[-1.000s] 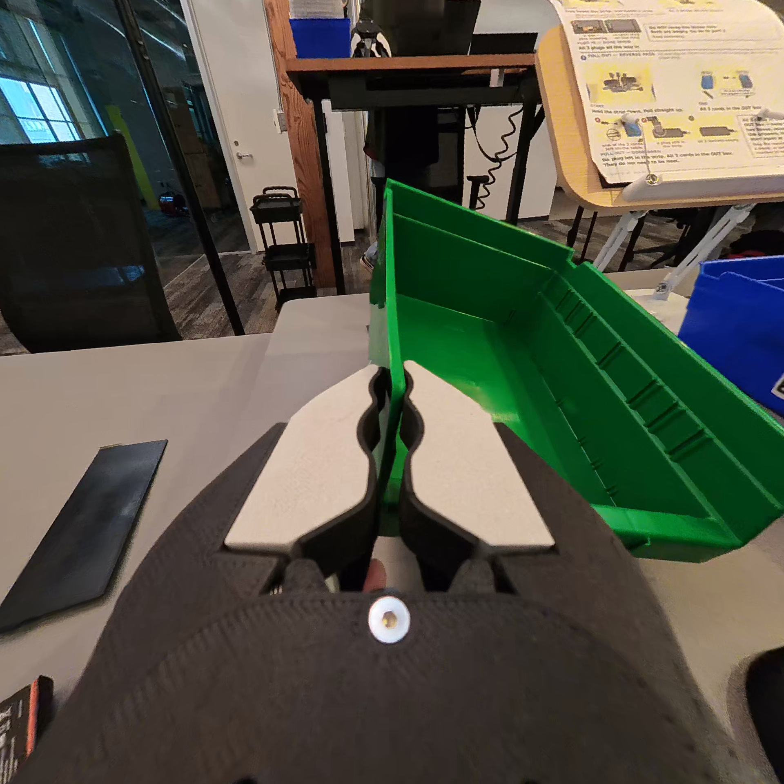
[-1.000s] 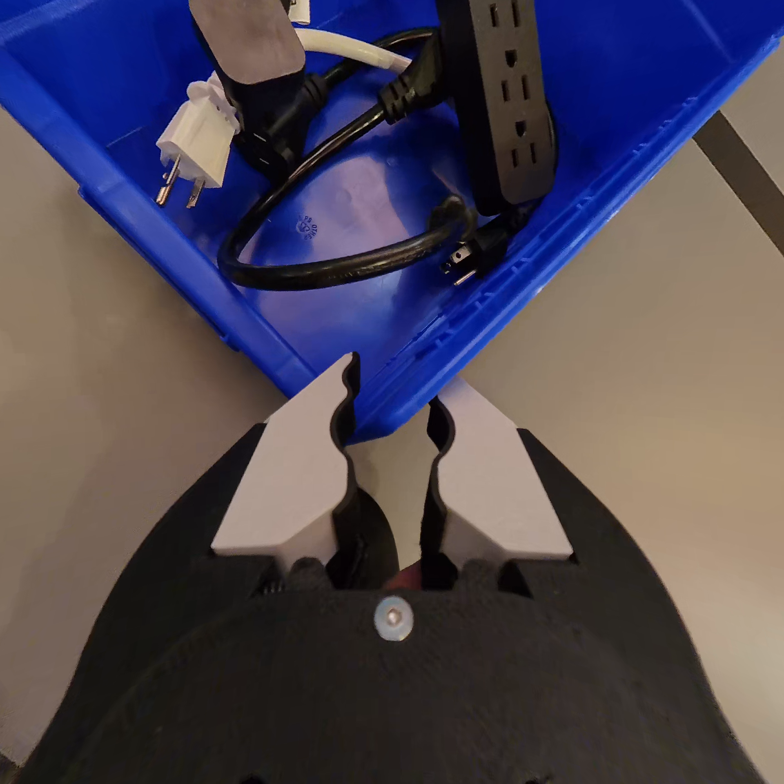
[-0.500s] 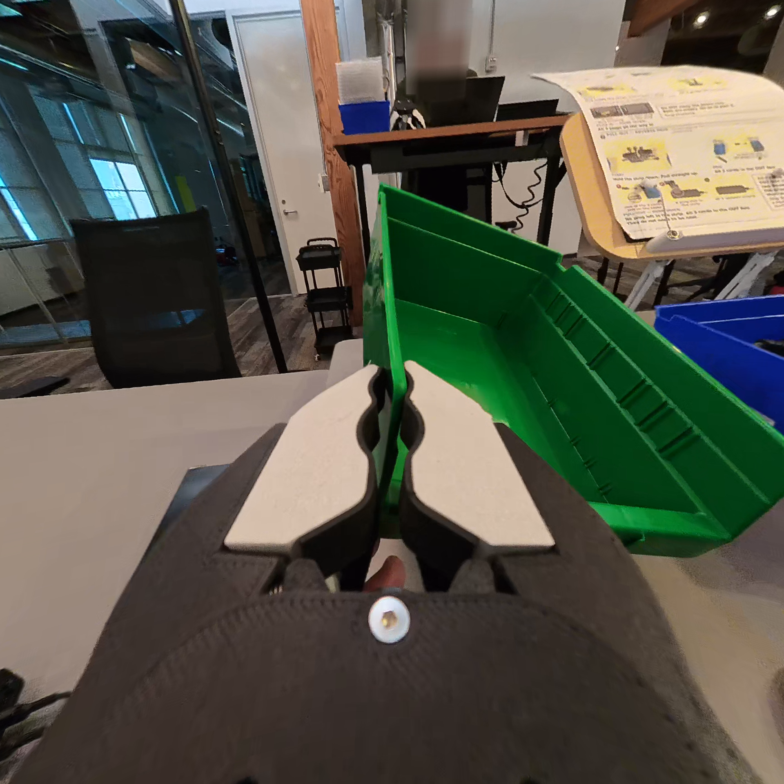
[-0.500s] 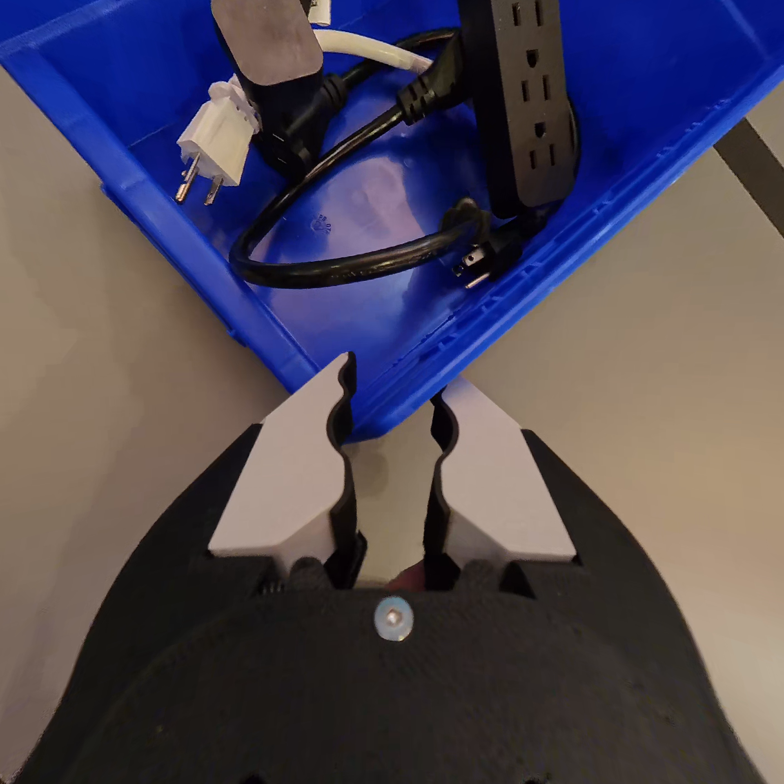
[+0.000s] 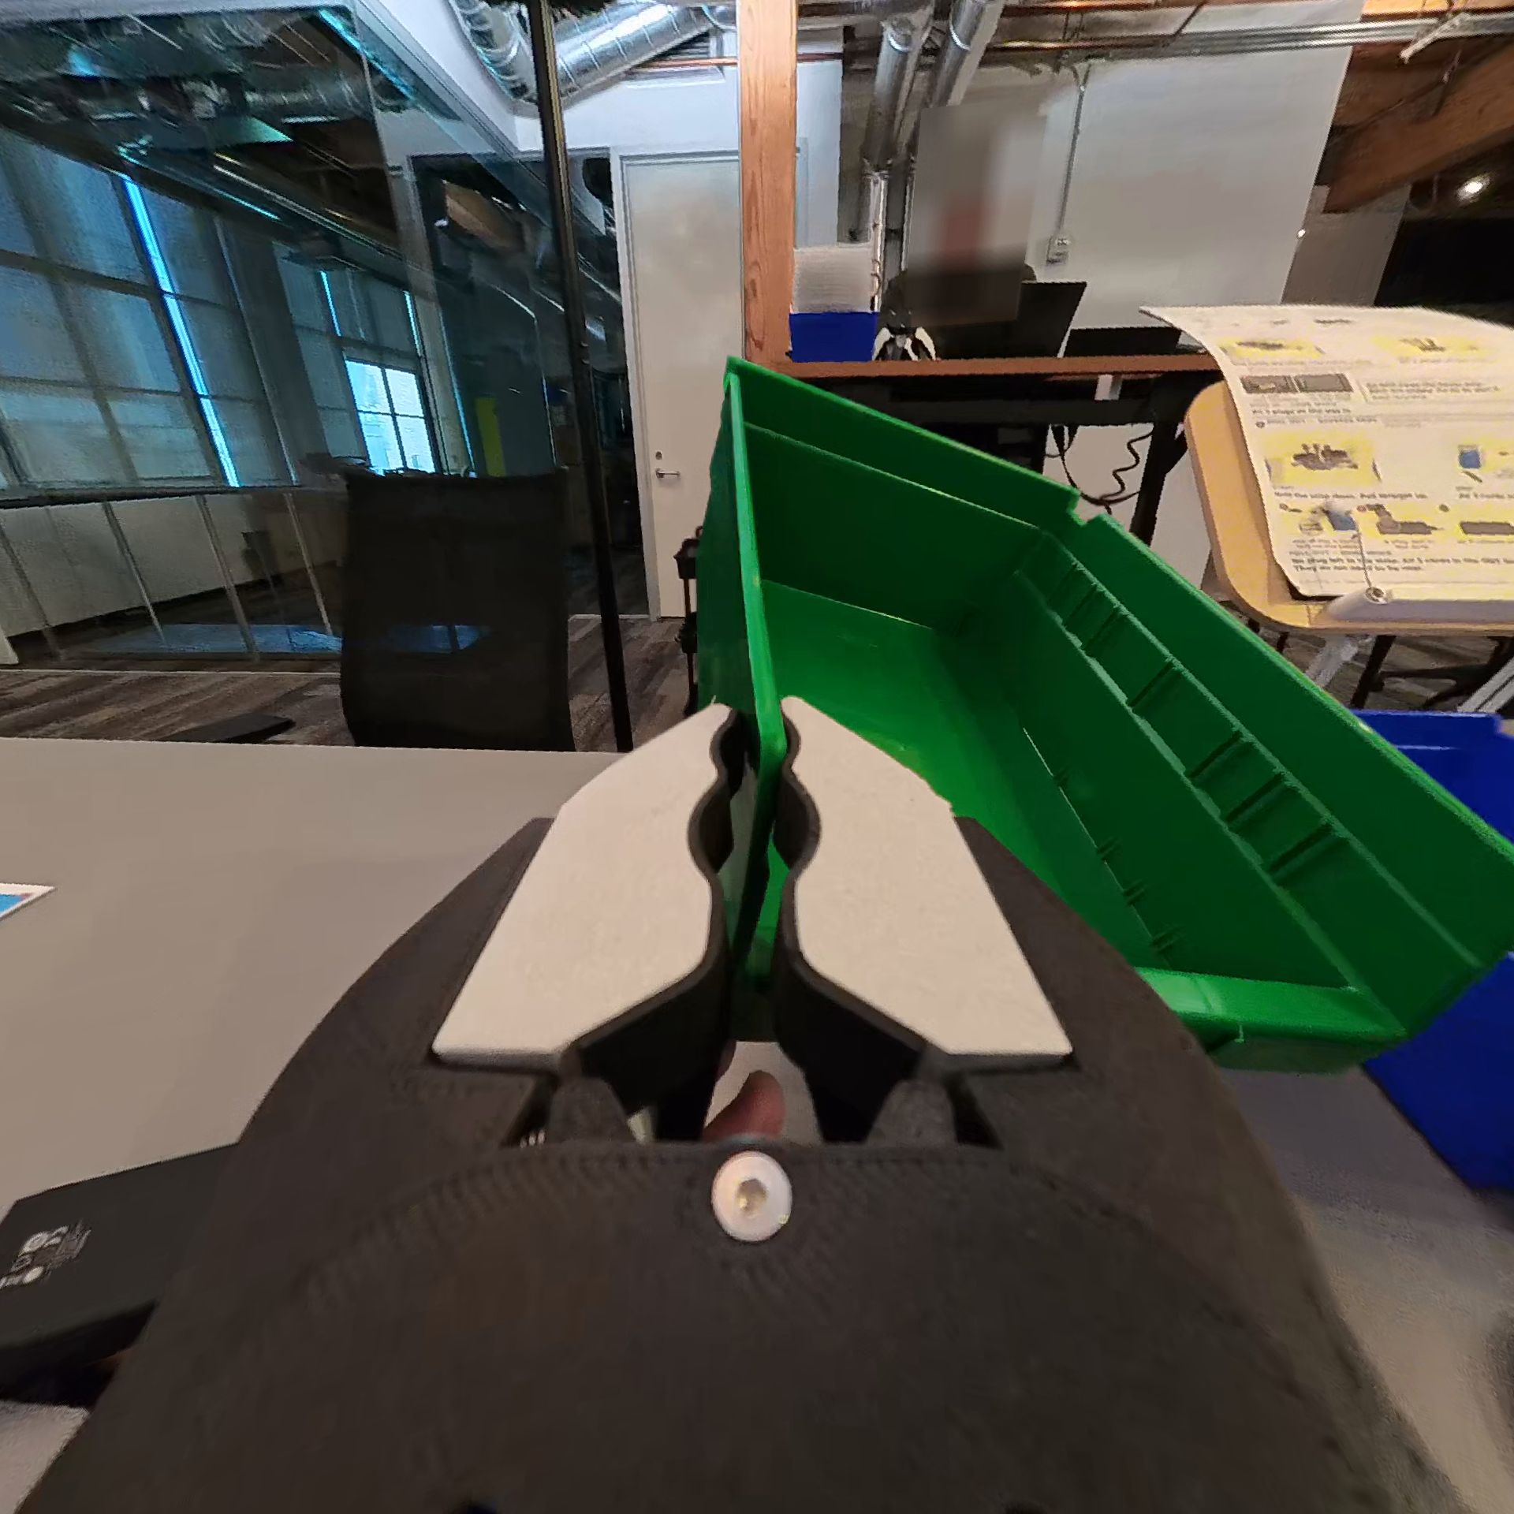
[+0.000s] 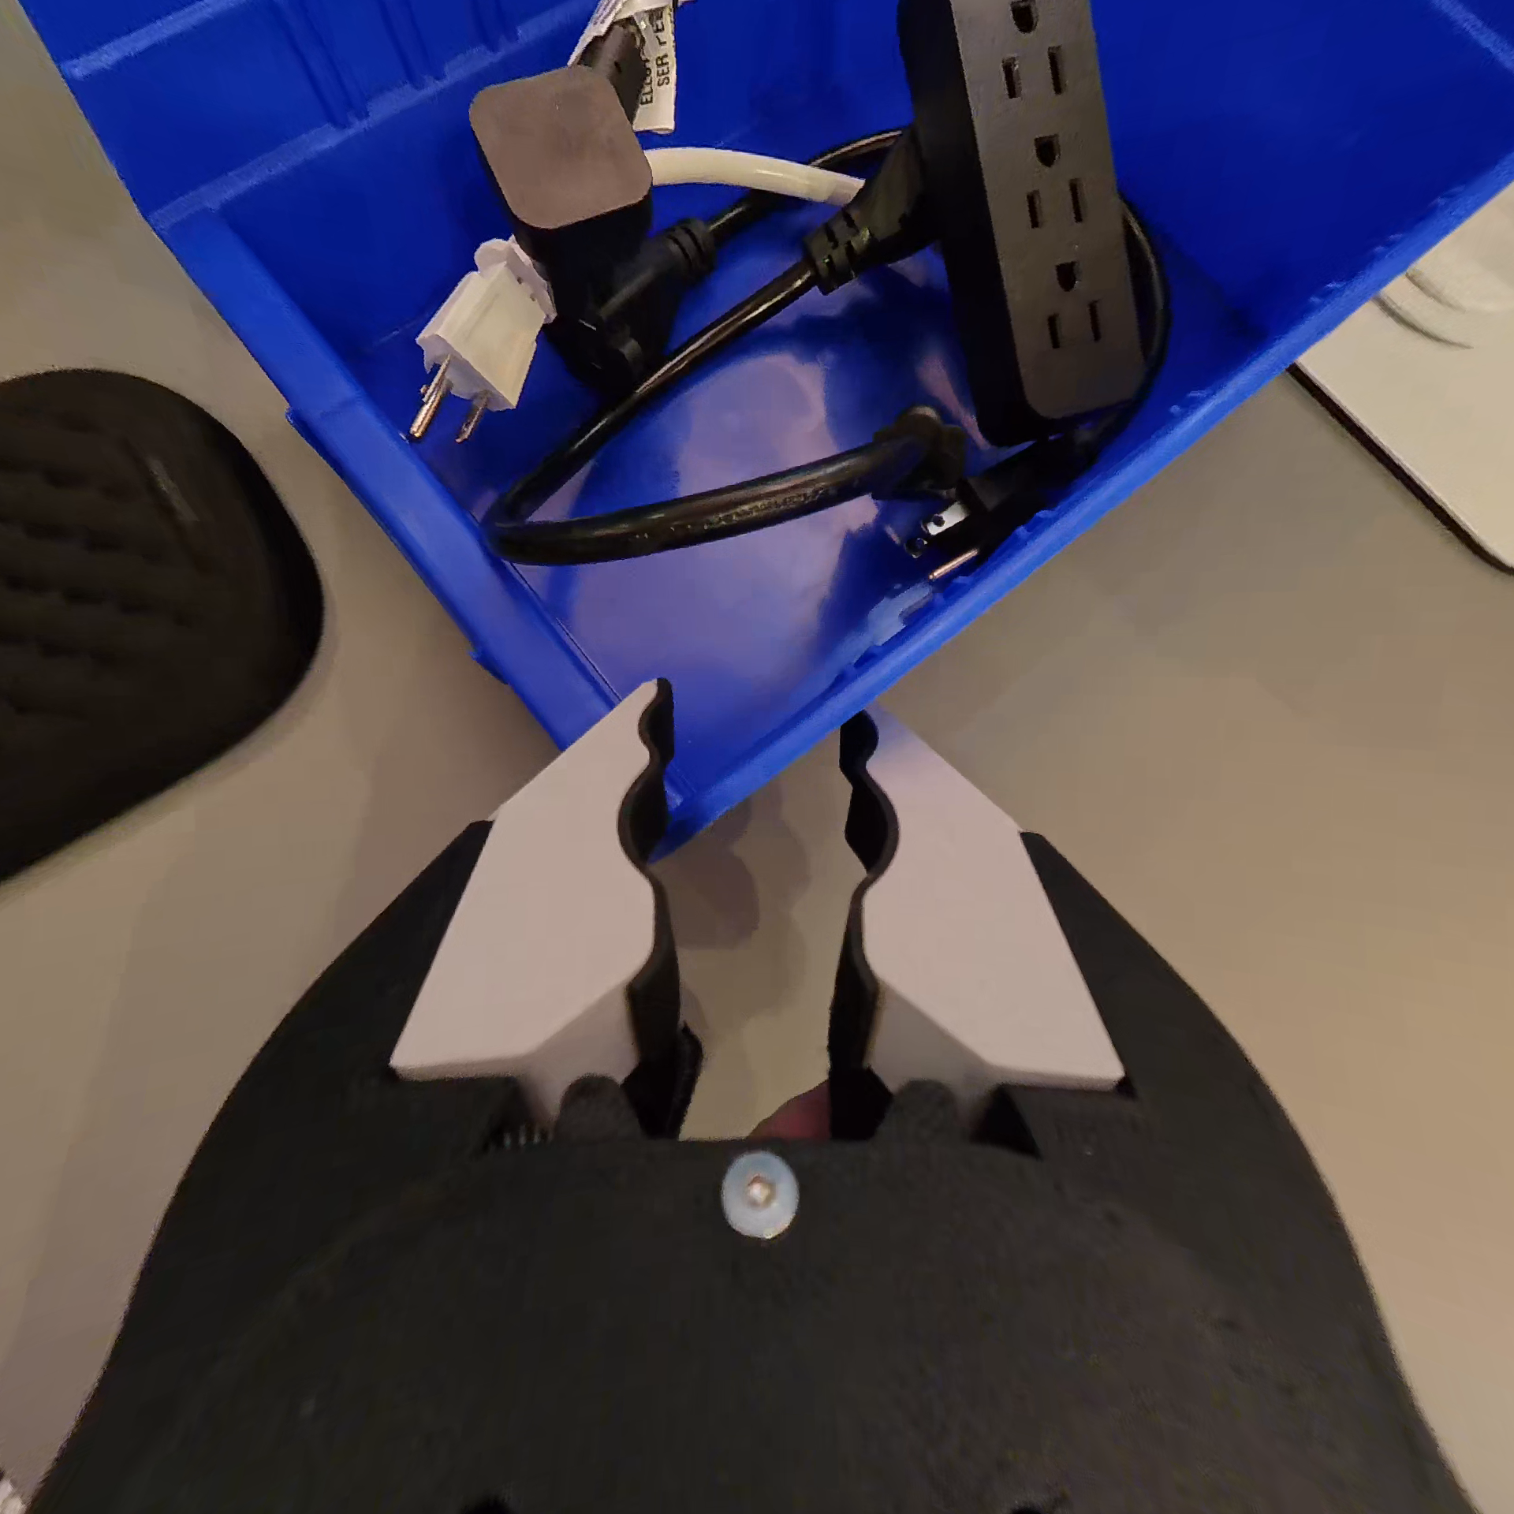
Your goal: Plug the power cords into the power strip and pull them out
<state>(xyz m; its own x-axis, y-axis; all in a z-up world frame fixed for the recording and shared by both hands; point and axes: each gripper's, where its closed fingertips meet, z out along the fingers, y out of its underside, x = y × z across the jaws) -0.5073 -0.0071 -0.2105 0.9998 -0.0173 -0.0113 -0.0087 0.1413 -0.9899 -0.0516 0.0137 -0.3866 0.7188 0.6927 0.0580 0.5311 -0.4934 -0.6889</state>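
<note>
My left gripper point(image 5: 758, 721) is shut on the near side wall of an empty green bin point(image 5: 942, 696) and holds it tilted above the grey table. My right gripper point(image 6: 758, 713) is open and empty, just above the near corner of a blue bin point(image 6: 1065, 524). That bin holds a black power strip point(image 6: 1040, 221) leaning on its right wall, a looped black cord point(image 6: 696, 516) with its plug point(image 6: 950, 524), a white plug point(image 6: 483, 336) and a black plug block point(image 6: 565, 164). No cord is plugged into the visible sockets.
The blue bin point(image 5: 1450, 1090) also shows right of the green one. A flat black item point(image 5: 74, 1262) lies at the table's lower left. A black padded object point(image 6: 123, 590) lies left of the blue bin, a white flat thing point(image 6: 1434, 393) to its right. An instruction sheet point(image 5: 1376, 459) stands behind. Across from one pair of fingers to the other is roughly 50 cm.
My left gripper has risen and swung left with the green bin still clamped. My right gripper has pulled back a little from the blue bin, and the black padded object has come into view.
</note>
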